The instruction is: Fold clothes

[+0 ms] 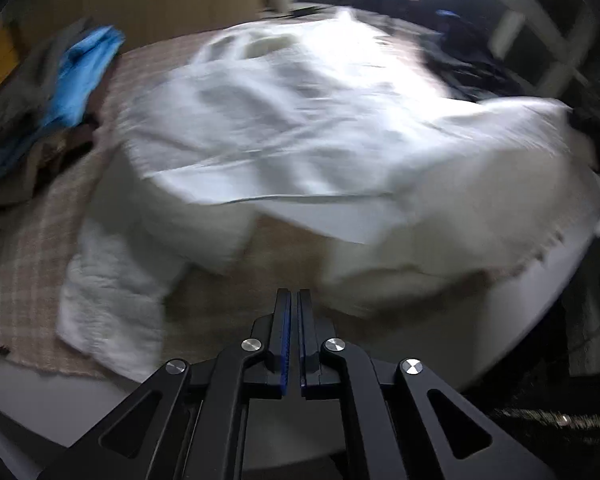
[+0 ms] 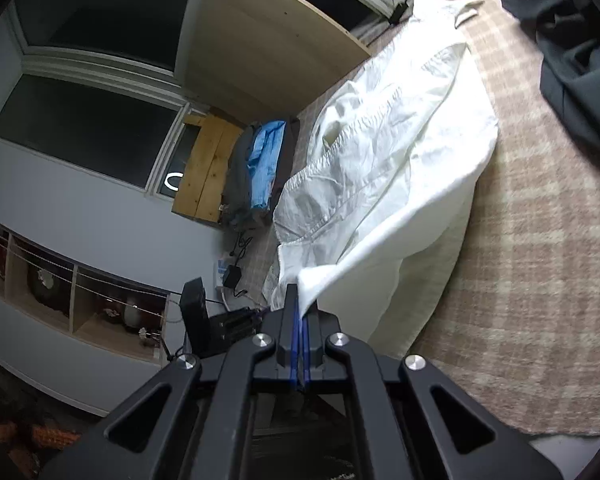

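Now the right gripper (image 2: 299,304) pinches a corner of the white shirt (image 2: 388,152), which spreads out ahead of its fingers across the checked blanket (image 2: 540,240). Left gripper (image 1: 294,300) is closed on nothing, shirt ahead. Folding is underway; next, probably lay this corner over.

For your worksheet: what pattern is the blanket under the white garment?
Beige-and-cream plaid blanket; right wrist view.
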Demonstrator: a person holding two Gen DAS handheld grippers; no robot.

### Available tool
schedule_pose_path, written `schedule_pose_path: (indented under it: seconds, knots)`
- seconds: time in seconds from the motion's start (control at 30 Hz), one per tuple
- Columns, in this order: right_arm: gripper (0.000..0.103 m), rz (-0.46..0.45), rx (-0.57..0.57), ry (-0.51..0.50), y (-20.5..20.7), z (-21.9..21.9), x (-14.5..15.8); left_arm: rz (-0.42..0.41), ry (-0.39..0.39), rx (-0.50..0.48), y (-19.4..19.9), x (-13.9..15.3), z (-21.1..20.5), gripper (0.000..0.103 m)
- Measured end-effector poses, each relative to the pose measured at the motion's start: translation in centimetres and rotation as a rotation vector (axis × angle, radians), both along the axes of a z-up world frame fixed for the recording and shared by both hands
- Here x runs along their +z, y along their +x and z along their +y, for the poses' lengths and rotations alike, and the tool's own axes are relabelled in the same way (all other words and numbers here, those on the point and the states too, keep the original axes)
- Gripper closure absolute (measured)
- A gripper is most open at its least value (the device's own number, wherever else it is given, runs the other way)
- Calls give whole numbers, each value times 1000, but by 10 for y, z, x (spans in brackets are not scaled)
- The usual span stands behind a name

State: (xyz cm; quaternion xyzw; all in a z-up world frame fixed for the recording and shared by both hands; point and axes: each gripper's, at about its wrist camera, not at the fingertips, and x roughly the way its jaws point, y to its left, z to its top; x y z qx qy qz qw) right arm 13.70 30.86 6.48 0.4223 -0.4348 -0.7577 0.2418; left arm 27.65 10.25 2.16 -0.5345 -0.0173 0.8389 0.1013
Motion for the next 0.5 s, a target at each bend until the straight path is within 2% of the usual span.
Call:
schedule_pose_path:
  seconds: [0.13, 0.2, 0.3, 0.4, 0.47, 0.5]
  knots:
    - [102, 1, -12, -8, -10, 0, 5, 74, 60, -142, 15, 19, 55, 62]
    - [102, 7, -12, 1, -14, -1, 10, 129, 35, -209, 20, 28, 86, 53]
    - [102, 4, -11, 45, -19, -5, 20, 179, -40, -215, 16, 42, 121, 51]
    - [102, -10, -2, 80, -22, -9, 27, 258, -59, -210, 20, 76, 136, 50]
    - [102, -26, 10, 94, -24, -10, 28, 328, -94, -248, 24, 96, 142, 44]
    - [102, -37, 15, 100, -25, -11, 28, 365, -124, -272, 25, 104, 145, 38]
